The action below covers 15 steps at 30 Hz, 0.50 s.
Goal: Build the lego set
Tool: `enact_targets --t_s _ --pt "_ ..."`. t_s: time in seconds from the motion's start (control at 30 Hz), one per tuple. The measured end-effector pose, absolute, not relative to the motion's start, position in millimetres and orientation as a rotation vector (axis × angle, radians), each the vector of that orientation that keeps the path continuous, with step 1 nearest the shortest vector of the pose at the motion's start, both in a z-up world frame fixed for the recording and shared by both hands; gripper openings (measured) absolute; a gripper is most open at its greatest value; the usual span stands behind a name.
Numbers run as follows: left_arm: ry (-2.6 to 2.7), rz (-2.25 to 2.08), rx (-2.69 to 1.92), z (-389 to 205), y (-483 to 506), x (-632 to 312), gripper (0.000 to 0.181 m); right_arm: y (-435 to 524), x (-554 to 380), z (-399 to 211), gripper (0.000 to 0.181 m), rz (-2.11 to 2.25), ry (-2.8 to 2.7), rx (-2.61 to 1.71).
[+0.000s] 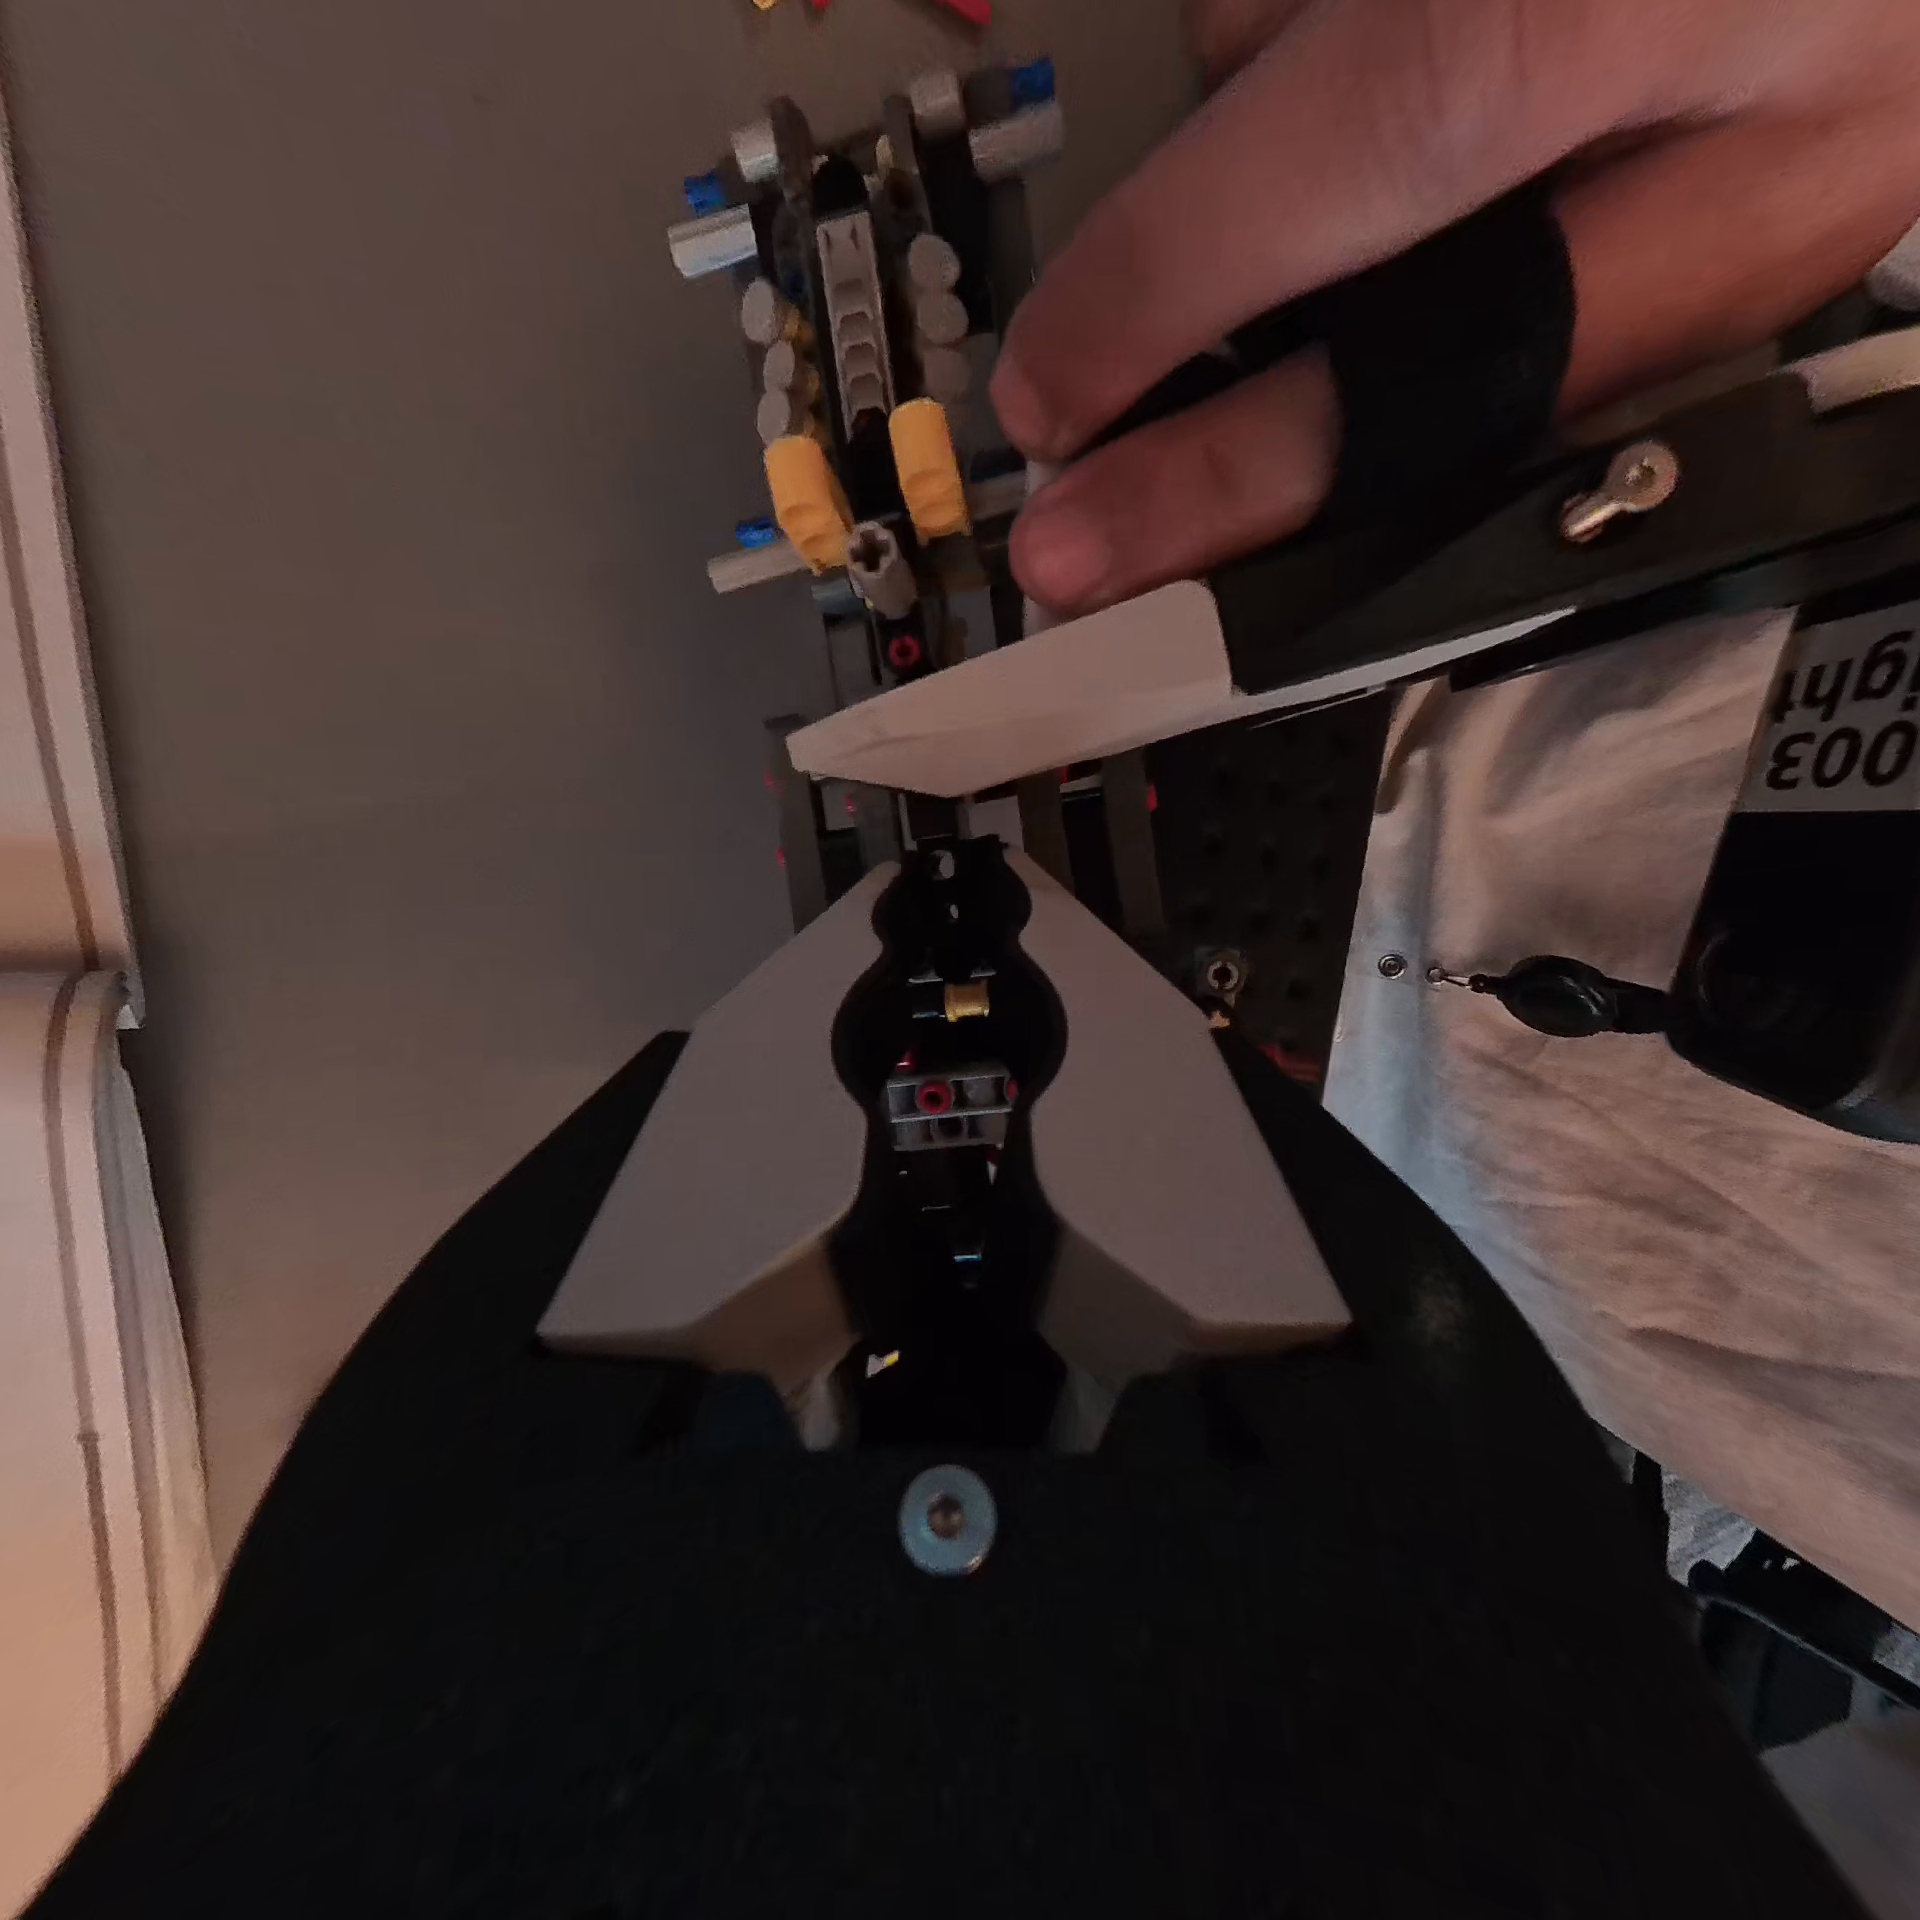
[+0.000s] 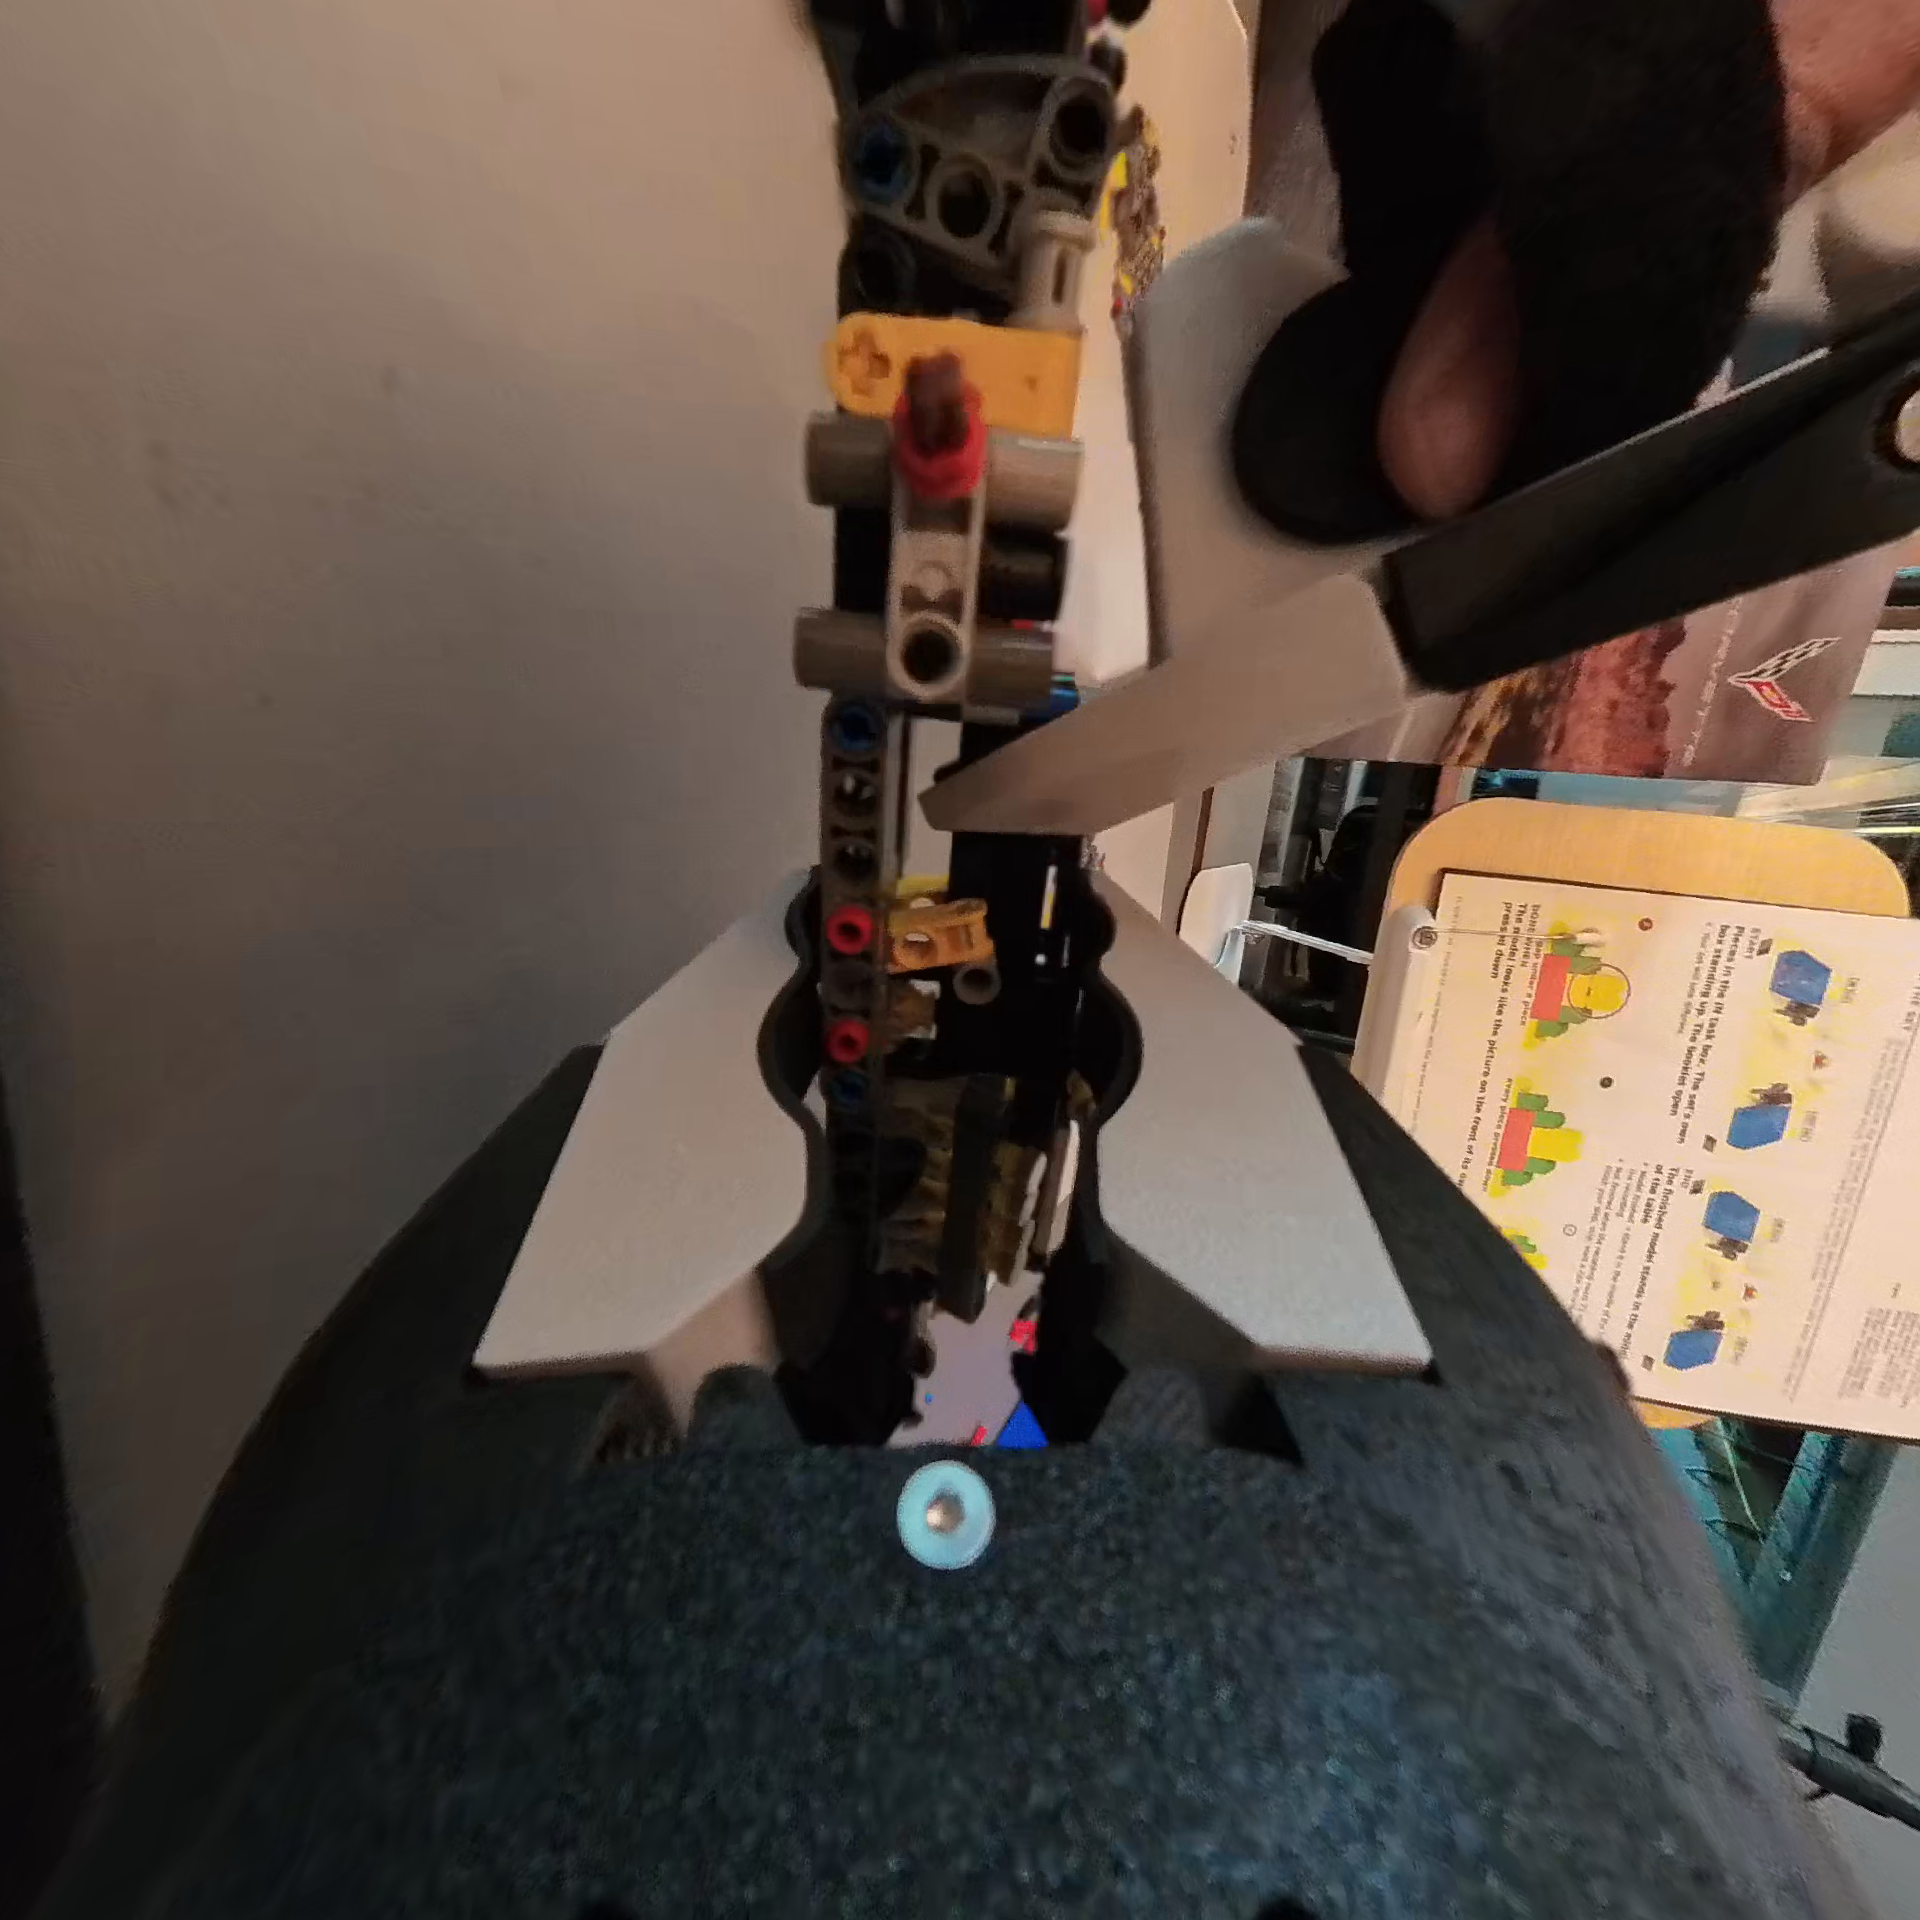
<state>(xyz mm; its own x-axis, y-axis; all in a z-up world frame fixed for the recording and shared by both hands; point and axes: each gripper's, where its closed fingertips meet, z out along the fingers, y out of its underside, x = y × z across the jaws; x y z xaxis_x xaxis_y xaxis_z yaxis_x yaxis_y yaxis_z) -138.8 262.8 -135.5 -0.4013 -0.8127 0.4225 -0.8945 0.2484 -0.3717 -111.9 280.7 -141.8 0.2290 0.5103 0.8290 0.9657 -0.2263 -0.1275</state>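
A long Lego Technic model of black, grey and yellow beams and pins is held between both grippers above a pale surface. My left gripper is shut on its black near end, with a grey block and a yellow bush between the fingers. My right gripper is shut on the same model, on a dark beam with red pins. Each gripper's pale finger crosses the other's view from the right: the right one in the left wrist view, the left one in the right wrist view. A hand holds the right gripper.
An instruction sheet is fixed to a wooden board at the right. Loose red and yellow pieces lie at the top edge. A person's pale garment fills the right side. A white moulded edge runs along the left. The grippers are tip to tip, or close to it.
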Motion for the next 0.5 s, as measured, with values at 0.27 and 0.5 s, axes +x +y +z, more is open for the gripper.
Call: enact_targets --t_s 0.27,0.5 --pt "-2.408 0.809 1.644 -139.3 265.3 -137.0 0.006 275.8 -115.5 -145.4 0.063 -0.803 -1.327 -1.884" --pt "-2.467 0.73 1.689 -146.2 279.2 -144.0 0.006 256.8 -112.2 -133.4 0.069 -0.623 -1.243 -1.938"
